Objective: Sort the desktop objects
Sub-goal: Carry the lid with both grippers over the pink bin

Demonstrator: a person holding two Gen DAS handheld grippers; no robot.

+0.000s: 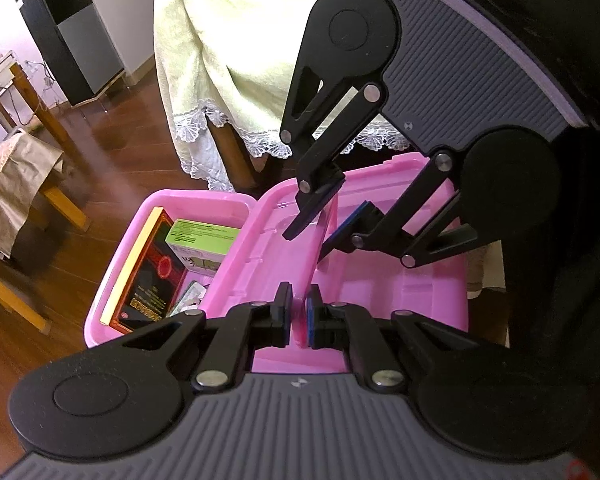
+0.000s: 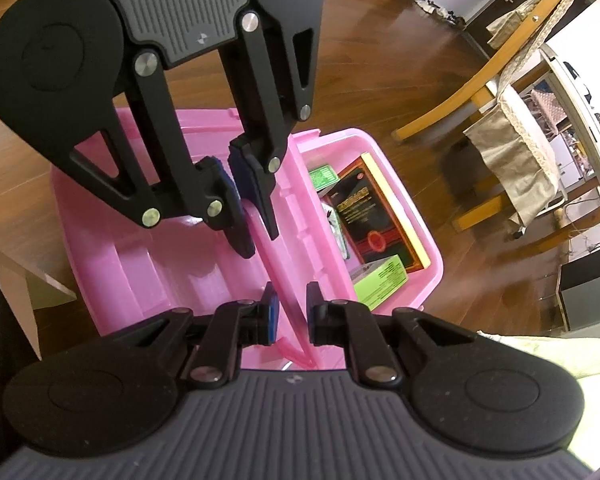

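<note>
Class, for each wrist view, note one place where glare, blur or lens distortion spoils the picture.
Left wrist view: the pale yellow lace-edged tablecloth is blown out to near white by bright light, and the wooden chair at the edge is smeared. Right wrist view: fisheye bends the brown wooden floor into curves, and the cloth-draped wooden chair looks soft and stretched.

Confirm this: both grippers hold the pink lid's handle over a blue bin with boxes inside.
One thing is wrong: the bin is pink, not blue, as the left wrist view shows. Both the left gripper and right gripper do hold the lid's handle over it, boxes inside.
</note>
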